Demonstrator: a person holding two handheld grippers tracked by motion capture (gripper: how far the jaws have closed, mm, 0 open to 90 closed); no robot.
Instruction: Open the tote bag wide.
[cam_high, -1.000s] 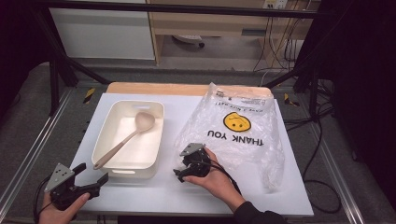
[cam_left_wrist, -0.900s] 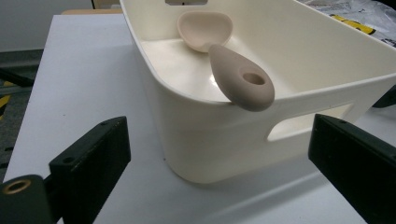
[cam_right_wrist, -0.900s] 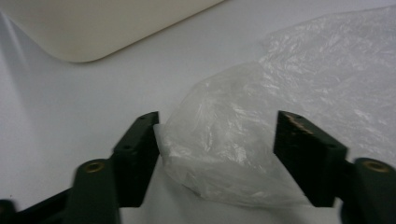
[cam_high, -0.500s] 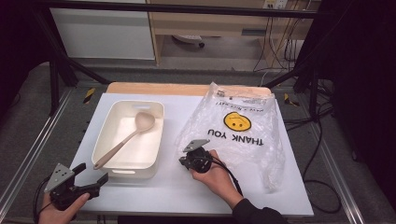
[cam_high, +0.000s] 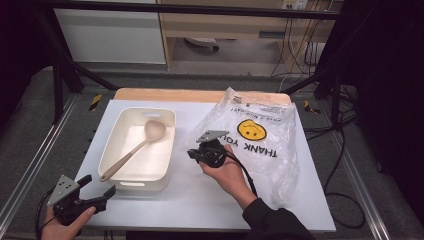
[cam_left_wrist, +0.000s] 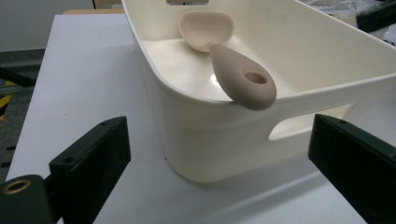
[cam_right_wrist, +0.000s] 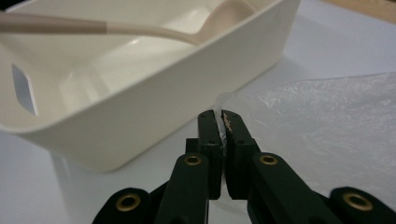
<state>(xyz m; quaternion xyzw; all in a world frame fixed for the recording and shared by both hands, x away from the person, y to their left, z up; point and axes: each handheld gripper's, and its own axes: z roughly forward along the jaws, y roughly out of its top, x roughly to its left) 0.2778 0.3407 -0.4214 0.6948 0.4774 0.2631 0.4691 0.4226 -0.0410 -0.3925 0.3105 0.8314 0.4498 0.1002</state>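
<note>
My right gripper (cam_right_wrist: 223, 116) has just been closing, and its fingers now pinch the edge of the clear crinkled plastic bag with the yellow smiley (cam_high: 260, 137), which lies on the white table (cam_high: 200, 200) beside the cream plastic tub (cam_high: 125, 177). My left gripper's (cam_high: 97, 187) fingers are spread, facing the tub's corner.

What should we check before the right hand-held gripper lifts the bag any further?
1. Right hand-held gripper shut on bag edge: ok, film pinched between the jaws.
2. How much film is caught: cannot tell, only a thin fold shows.
3. Bag mouth open: cannot tell.
4. Spoon in bin: ok, bowl inside, handle end over the near rim.
5. Left hand-held gripper free: ok, jaws open, apart from the bin.
6. Table between bin and bag bare: ok.
</note>
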